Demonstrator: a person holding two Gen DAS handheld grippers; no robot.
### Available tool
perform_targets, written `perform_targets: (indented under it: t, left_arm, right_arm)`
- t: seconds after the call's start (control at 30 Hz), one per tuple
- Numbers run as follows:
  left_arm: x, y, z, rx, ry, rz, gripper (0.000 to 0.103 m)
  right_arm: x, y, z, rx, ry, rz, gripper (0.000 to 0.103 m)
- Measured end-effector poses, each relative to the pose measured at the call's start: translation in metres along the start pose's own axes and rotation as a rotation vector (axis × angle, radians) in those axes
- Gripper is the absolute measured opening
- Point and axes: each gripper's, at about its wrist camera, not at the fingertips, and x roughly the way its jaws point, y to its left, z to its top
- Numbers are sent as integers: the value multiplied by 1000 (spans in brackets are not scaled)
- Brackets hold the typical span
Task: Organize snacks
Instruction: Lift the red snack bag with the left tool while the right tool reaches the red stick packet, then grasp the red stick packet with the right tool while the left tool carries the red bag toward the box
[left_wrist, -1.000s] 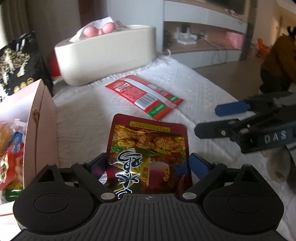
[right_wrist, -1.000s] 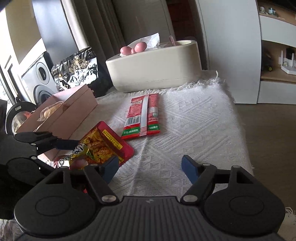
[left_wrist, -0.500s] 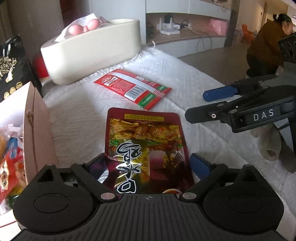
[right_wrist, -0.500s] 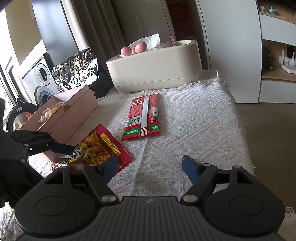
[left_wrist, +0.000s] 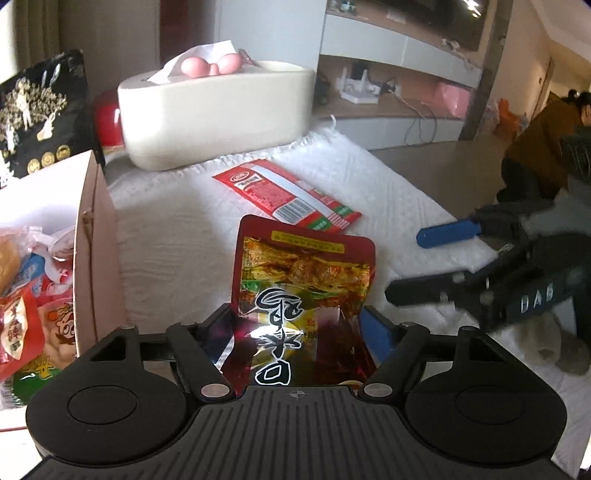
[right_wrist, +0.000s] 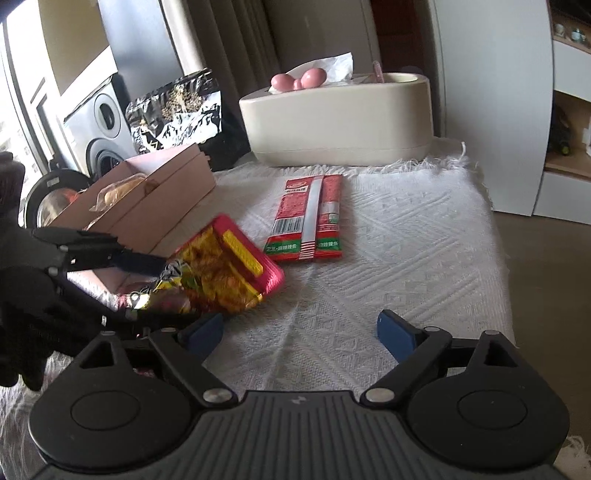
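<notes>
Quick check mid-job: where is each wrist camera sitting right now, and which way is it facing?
Left wrist: on the left hand-held gripper, looking down past the dark red snack pouch between its fingers, jaws just closing; the right hand-held gripper shows at right.
Right wrist: on the right hand-held gripper, open, facing the white cloth; a gloved hand shows at left.
Both share the pouch, red-green packet, pink box, cream tissue box.

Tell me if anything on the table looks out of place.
Two packets are outside the pink box. The red pouch sits tilted and crumpled between the left claw fingers; the red strip packet lies flat on the white cloth. Nothing spilled or torn.
</notes>
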Motion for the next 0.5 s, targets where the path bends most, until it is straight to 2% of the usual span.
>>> perform_targets:
  t: [0.1,0.17,0.23,0.33,0.37,0.43,0.5]
  left_arm:
    - [-1,0,-4,-4,-14,2,77]
    - [-1,0,-4,-16,-16,6,77]
    - [0,-2,-4,-16,-12,14,78]
    - [4,-3,-5,2,2,11,83]
    - [6,-3,-5,5,7,9,85]
    - [9,-9,-6,39,13,3,96]
    - [13,-22,-12,129,1,36,99]
  right_arm:
    - [-4,4,13,5,-41,6,89]
    - [-4,7,29,14,-95,-33,89]
    - [6,12,49,32,-104,-82,89]
    - [39,20,72,17,-55,-110,88]
    - [49,23,76,4,-37,-128,84]
    - [74,28,82,-32,7,-167,75]
    - [92,29,83,-39,46,-196,67]
